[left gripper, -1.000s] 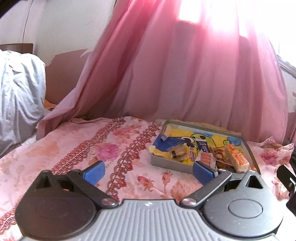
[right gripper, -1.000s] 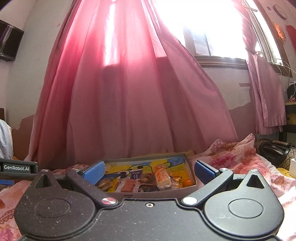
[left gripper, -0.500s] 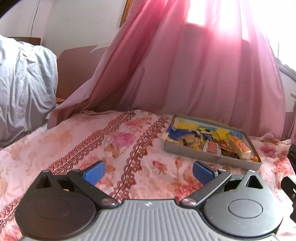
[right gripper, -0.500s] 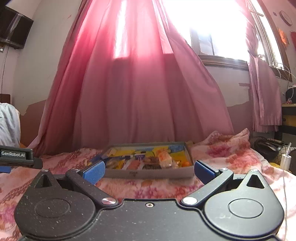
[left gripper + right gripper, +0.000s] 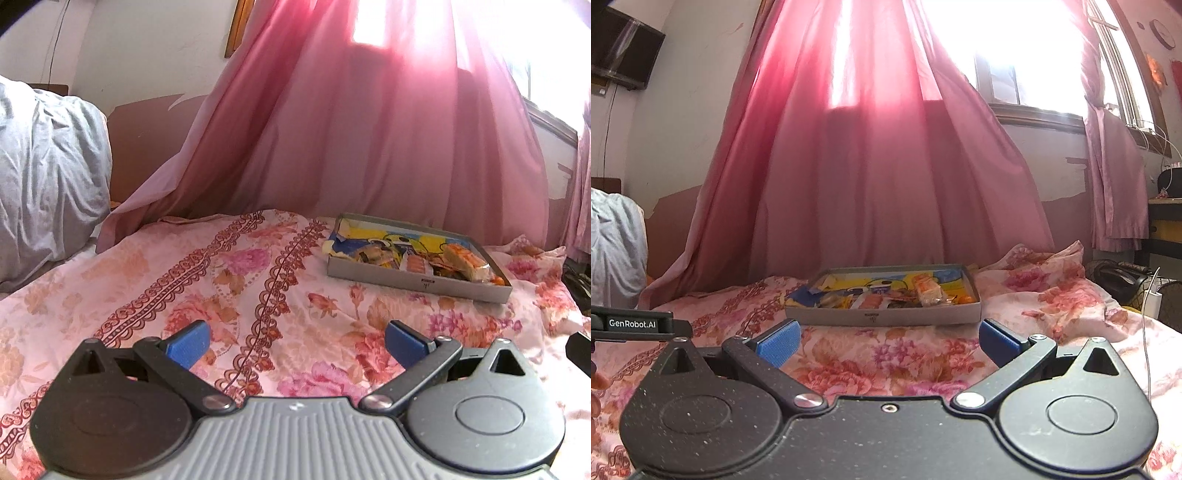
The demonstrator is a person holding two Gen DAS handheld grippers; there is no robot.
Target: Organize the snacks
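A shallow grey box (image 5: 421, 282) (image 5: 882, 316) with a yellow and blue cartoon lining lies on a floral bedsheet, holding several wrapped snacks. Among them is an orange-and-white packet (image 5: 466, 258) (image 5: 926, 288). My left gripper (image 5: 295, 345) is open and empty, well short of the box, which lies ahead to its right. My right gripper (image 5: 889, 343) is open and empty too, facing the box straight on from a short distance. The left gripper's black body (image 5: 635, 325) shows at the left edge of the right wrist view.
A pink curtain (image 5: 369, 129) (image 5: 886, 166) hangs right behind the box. A grey-white bundle of bedding (image 5: 44, 177) is piled at the left. The floral sheet (image 5: 221, 288) spreads wide to the left of the box. A dark bag (image 5: 1119, 277) and a white cable (image 5: 1147, 332) lie at the right.
Both grippers have drawn back from the box, so it looks smaller and farther away. Both stay open with nothing in them.
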